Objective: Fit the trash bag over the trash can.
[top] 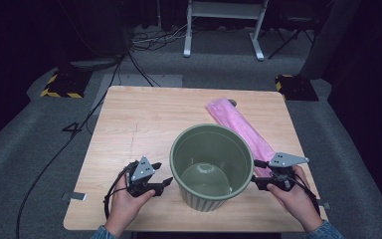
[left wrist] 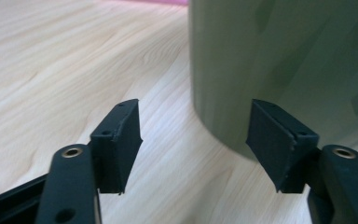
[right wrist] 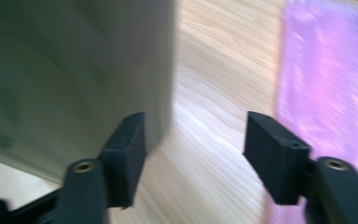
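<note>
The green bin (top: 212,167) stands upright on the wooden table (top: 144,119), right of centre and close to the near edge, its open mouth facing up. It is a round, tapered pail, wider at the rim than at the foot, with a dull olive colour, faint vertical ribbing near its base and a smooth inner floor that catches a pale reflection. Nothing lies inside it as far as the high view shows.

The left gripper (top: 163,175) sits just beside the bin's left wall, low near the foot, jaws spread apart. In the left gripper view its jaws stand wide with bare wood between them and the bin's curved wall (left wrist: 279,60) rising behind the right-hand jaw; neither pad presses on it. The right gripper (top: 256,172) sits at the bin's right side, its jaws likewise parted. In the right gripper view, which is blurred, the bin's wall (right wrist: 74,70) stands behind the left-hand jaw, and only tabletop lies in the gap. So both tongs are open and hold nothing.

Judging from this, the bin is set in place on the table and is free of both tongs. What is left seems to concern the pink folded bag (top: 241,129), which lies flat behind the bin, running aslant from the far right part of the table toward the right edge, its near end by the right gripper. It lies unopened and untouched; fitting it into the bin looks to be still undone.
</note>
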